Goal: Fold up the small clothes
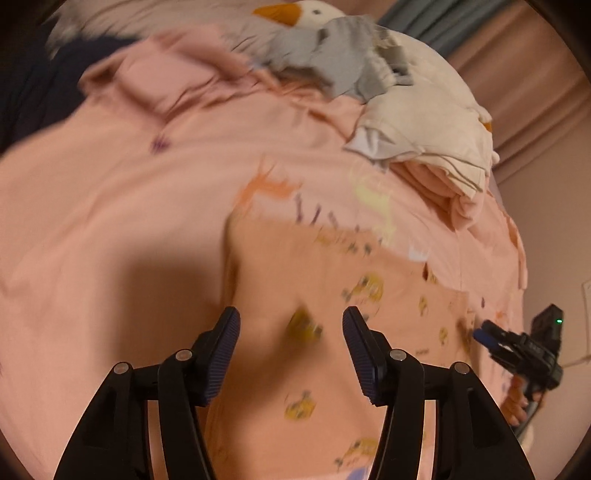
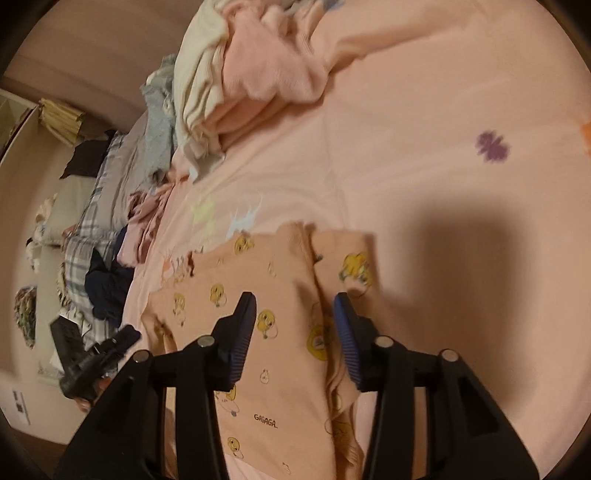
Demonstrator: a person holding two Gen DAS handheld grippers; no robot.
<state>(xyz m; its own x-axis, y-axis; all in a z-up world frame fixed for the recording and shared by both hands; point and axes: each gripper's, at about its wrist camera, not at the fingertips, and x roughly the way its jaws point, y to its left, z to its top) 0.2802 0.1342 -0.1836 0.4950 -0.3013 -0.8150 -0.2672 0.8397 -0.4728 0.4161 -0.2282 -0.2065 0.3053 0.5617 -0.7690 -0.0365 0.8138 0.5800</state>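
Peach-coloured cotton printed with yellow ducklings: the small garment lies flat on the pink bedspread, directly below and ahead of both sets of fingers. In the right wrist view one side is already turned over, its folded edge running lengthwise between the right gripper fingers and just inside the right-hand pad. Those fingers stand spread, with cloth beneath the gap but none pinched between the pads. The left gripper hangs over the same garment; its fingers are likewise spread and hold nothing, a duckling print showing in the gap.

Judgement: a lengthwise fold has been laid and let go; the step in hand is the change to the next fold. The next move calls for each pair of fingers to come down on an edge or corner of the garment, close on one layer set only, and carry it over without dragging the bedspread along.

Beyond the fingertips lies a heap of unfolded clothes, cream and pink, well apart from the garment. A plush goose rests at the far side of the bed.
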